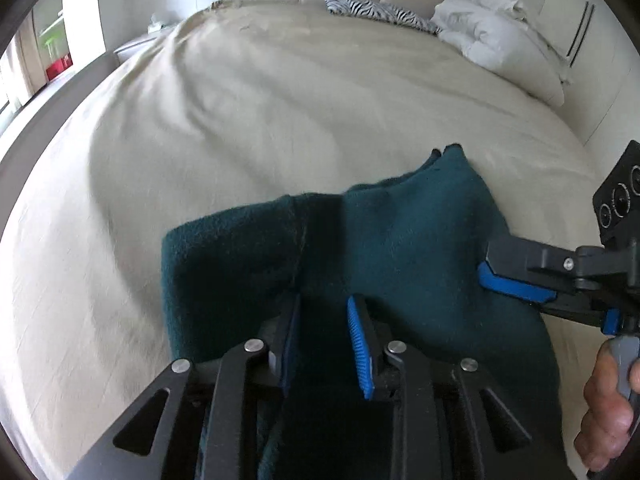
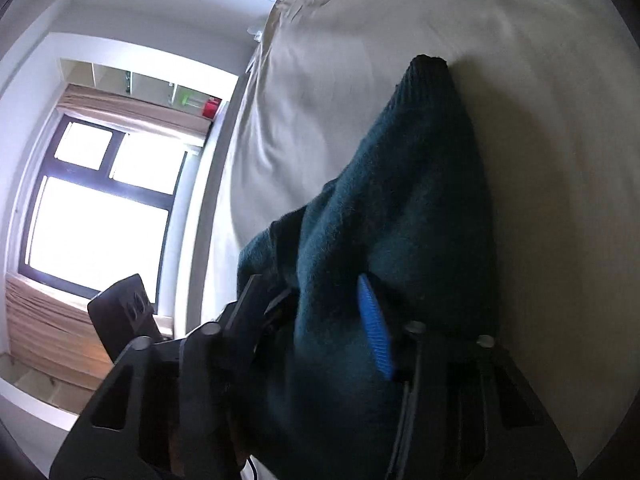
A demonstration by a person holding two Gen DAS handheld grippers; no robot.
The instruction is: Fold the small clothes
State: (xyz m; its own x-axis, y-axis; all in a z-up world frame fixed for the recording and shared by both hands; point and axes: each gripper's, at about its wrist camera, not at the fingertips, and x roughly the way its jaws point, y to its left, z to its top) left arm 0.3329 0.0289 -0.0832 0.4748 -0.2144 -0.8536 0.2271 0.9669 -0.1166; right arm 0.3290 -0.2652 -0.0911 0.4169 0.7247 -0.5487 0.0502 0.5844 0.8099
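While the dark green fleece garment (image 1: pixel 400 240) lies on the beige bed (image 1: pixel 240 120), near its front edge, we see both tools working at it. In the left wrist view, the left tool (image 1: pixel 324 312) points steeply down over the near part of the garment. Its two fingers stand a little apart, with a band of the green fabric running up between them. The blue ribbed pad (image 1: pixel 360 348) of the right-hand finger shows clear of the cloth in front, and we cannot tell whether the pads press on the fabric.

From the right side of that view, the right tool (image 1: pixel 486 270) reaches in at the garment's right edge. A blue-tipped finger lies against the fleece, and a hand (image 1: pixel 608 408) grips its handle at the frame's corner. In the right wrist view, the right tool (image 2: pixel 328 300) has a thick fold of the garment (image 2: pixel 420 200) bunched between its fingers, which stand partly apart around it. The cloth fills the gap and lies against the blue pad (image 2: pixel 376 328), so it looks gripped.

At the head of the bed we see a white pillow (image 1: pixel 492 28) and a zebra-print cloth (image 1: pixel 372 10).
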